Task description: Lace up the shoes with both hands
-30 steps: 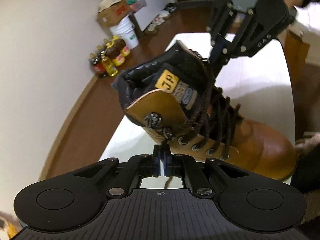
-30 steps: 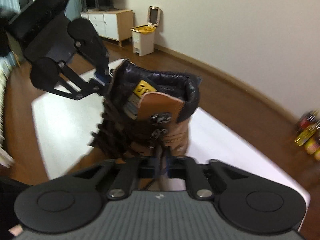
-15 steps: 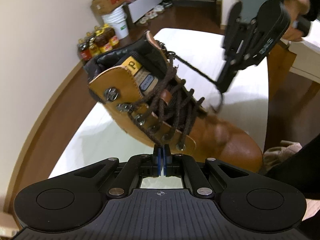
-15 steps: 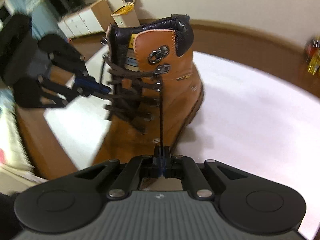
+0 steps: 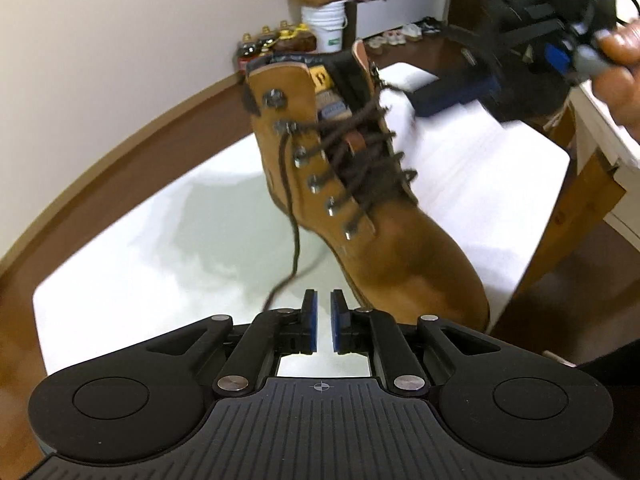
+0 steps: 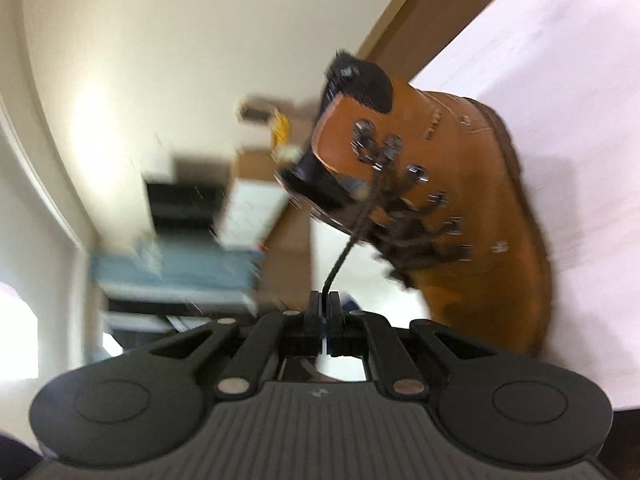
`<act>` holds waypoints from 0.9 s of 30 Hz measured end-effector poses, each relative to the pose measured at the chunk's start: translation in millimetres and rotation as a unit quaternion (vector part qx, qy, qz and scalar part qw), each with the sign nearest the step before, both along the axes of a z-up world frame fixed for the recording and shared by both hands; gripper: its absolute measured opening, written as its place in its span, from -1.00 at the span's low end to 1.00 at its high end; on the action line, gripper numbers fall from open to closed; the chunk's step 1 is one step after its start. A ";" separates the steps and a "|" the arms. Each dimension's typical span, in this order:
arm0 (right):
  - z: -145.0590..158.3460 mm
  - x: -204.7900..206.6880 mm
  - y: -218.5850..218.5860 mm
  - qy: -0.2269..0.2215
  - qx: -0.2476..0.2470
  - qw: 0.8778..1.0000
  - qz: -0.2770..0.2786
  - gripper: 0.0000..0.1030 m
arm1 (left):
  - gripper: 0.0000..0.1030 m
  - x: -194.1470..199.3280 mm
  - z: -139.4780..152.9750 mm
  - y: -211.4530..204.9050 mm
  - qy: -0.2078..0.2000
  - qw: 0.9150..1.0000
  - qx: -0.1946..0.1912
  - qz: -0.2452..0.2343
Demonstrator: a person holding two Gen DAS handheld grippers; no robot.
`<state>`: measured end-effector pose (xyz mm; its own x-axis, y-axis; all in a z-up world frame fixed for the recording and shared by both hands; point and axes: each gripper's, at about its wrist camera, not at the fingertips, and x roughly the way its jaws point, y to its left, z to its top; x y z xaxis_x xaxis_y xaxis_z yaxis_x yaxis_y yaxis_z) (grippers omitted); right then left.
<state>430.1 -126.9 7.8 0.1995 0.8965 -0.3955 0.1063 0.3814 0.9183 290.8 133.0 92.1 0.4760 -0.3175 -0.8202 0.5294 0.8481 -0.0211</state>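
Having just parted, the left gripper [image 5: 323, 320] hangs slightly open, its lace end [image 5: 294, 236] dropped. The right gripper [image 6: 324, 312] pinches the other lace [image 6: 348, 246] taut from the boot [image 5: 384, 240].

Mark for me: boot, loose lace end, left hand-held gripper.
boot [image 5: 404, 256], left wrist view, on the tan toe leather.
loose lace end [image 5: 295, 240], left wrist view, mid-strand hanging free.
left hand-held gripper [image 5: 323, 298], left wrist view, gap between open fingertips.
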 end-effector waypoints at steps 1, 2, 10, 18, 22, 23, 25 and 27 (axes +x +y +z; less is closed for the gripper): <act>2.7 -2.2 -1.9 -0.007 -0.016 1.000 -0.020 -0.95 | -0.83 -2.1 -0.9 2.3 -0.001 1.000 -0.006 -0.003; 6.3 -4.9 -4.1 -0.016 -0.039 0.998 -0.042 -0.95 | -0.81 -3.5 -2.0 4.2 -0.002 1.000 -0.011 -0.007; 24.4 -45.0 9.9 -0.073 -0.263 0.957 -0.099 -0.63 | -0.72 -0.7 -4.4 14.1 0.033 0.999 -0.011 -0.022; 53.5 -81.5 44.9 -0.090 -0.368 0.919 -0.110 -0.64 | -0.67 12.7 -12.0 37.6 0.067 0.997 0.030 -0.030; 69.2 -96.0 60.4 -0.087 -0.377 0.913 -0.129 -0.64 | -0.67 14.1 -9.0 48.0 0.063 0.996 0.026 -0.054; 71.4 -99.4 66.9 -0.086 -0.376 0.913 -0.134 -0.64 | -0.67 13.7 -8.4 50.8 0.062 0.996 0.025 -0.061; 78.1 -106.1 76.7 -0.087 -0.376 0.912 -0.141 -0.64 | -0.67 13.0 -7.2 54.7 0.061 0.995 0.025 -0.070; 77.3 -110.9 88.3 -0.083 -0.374 0.912 -0.148 -0.64 | -0.67 12.2 -6.2 58.4 0.060 0.995 0.024 -0.078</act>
<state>319.2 -38.6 85.1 0.5022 0.2861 -0.8160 0.1886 0.8847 0.4262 303.0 191.4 85.9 0.3219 -0.3386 -0.8842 0.6501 0.7579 -0.0536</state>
